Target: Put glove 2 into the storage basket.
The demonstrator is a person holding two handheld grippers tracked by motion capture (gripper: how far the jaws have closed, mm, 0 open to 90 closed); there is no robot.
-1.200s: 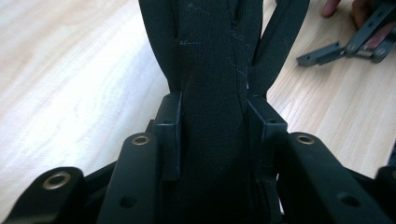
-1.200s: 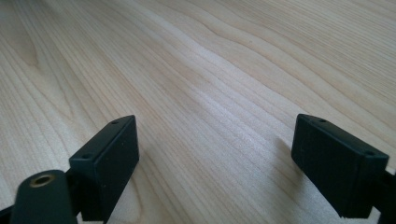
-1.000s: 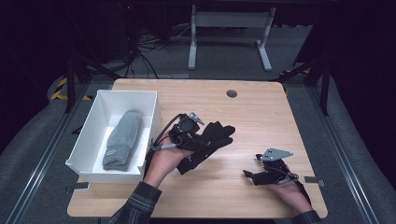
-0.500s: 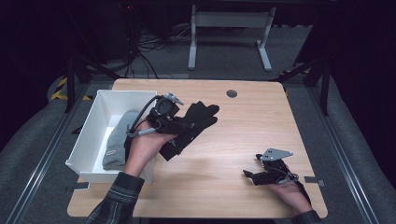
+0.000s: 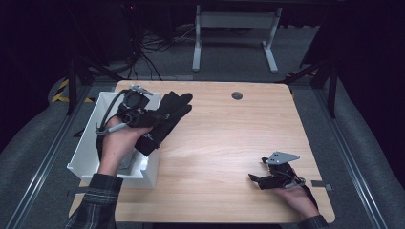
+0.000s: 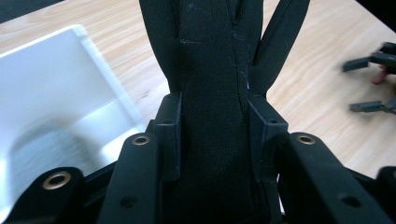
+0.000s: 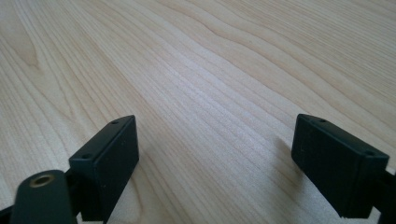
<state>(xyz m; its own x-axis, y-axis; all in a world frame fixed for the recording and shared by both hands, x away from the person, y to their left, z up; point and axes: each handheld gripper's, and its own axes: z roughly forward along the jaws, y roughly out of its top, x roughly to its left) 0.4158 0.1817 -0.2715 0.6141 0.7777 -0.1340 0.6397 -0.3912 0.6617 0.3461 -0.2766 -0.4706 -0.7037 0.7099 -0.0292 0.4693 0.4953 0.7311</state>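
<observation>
1. We've got the left gripper (image 5: 143,117) pinching a black knit fabric glove (image 5: 165,119) around its middle. In the left gripper view the two black jaws squeeze the glove (image 6: 210,107) from both sides, with the finger ends fanning out past them.

2. The glove hangs above the right wall of the white rectangular plastic bin (image 5: 83,152), which sits at the left edge of the light wooden desk (image 5: 224,143). A folded grey cloth item (image 5: 126,162) already lies inside the bin, mostly hidden by the hand.

3. First worry: the glove is half over the bin and half over the desk. If we let go here, we reckon it drapes over the wall or slides out onto the wood.

4. Second worry: the grip is on soft knit. If the fabric creeps between the jaws, the heavier end could drag it loose early.

5. Third: dangling glove fingers could catch on the rim on the way down and tip or shove the light bin toward the desk's edge.

6. The right gripper (image 5: 267,177) rests near the desk's front right corner with its jaws spread wide on nothing, bare wood between them (image 7: 215,140). It's well apart from the bin, so it can't steady it if the bin shifts.
</observation>
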